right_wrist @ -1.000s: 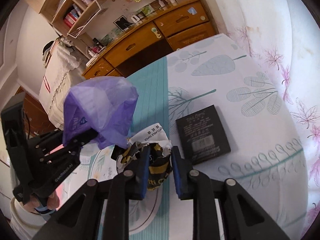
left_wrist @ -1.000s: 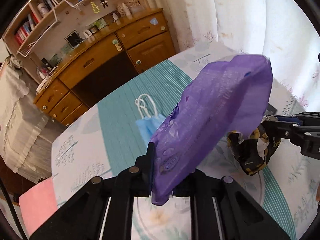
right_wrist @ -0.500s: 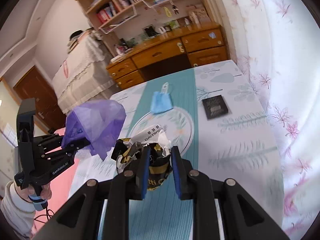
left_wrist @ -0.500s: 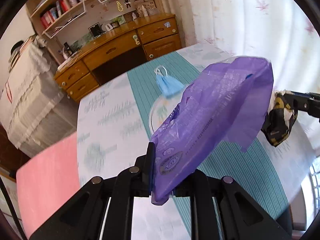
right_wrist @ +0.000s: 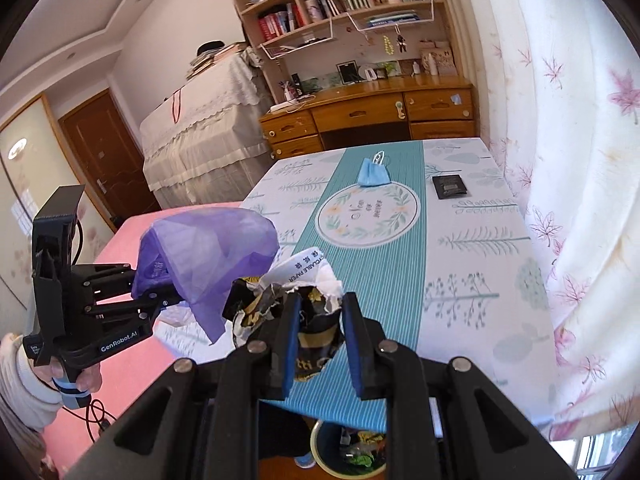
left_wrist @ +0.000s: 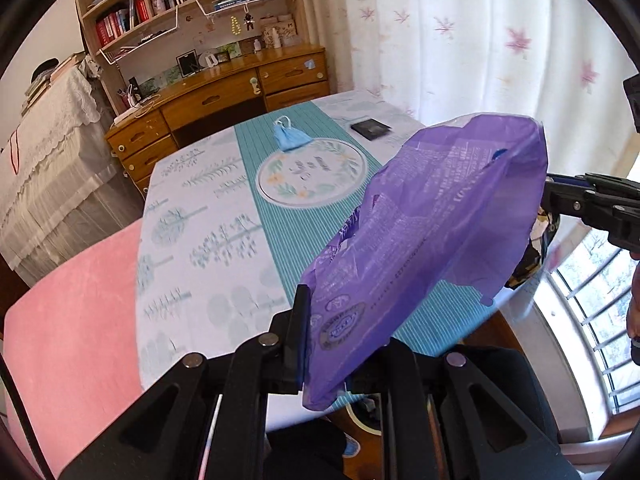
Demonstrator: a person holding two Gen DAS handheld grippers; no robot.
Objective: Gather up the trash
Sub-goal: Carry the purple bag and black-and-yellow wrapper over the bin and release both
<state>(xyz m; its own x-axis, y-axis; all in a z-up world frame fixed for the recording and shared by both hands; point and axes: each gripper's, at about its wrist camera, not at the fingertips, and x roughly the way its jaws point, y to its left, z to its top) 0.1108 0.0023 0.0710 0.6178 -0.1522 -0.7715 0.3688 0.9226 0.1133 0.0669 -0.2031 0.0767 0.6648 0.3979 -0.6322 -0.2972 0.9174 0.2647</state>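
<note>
Left tongs (left_wrist: 320,344) clamp a purple bag (left_wrist: 432,232); right tongs (right_wrist: 318,320) pinch a crumpled wrapper (right_wrist: 288,296), above the table's (right_wrist: 480,264) near edge.

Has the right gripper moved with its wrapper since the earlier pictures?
Yes. The right gripper, shut on the crumpled wrapper, has pulled back: the black box, formerly beside its fingers, now lies far up the table.

A table (right_wrist: 472,280) is wearing a leaf-printed cloth with a teal striped runner (right_wrist: 384,264) down its middle — a blue face mask (right_wrist: 373,174) is lying on the runner, a black booklet (right_wrist: 450,186) beside it.
</note>
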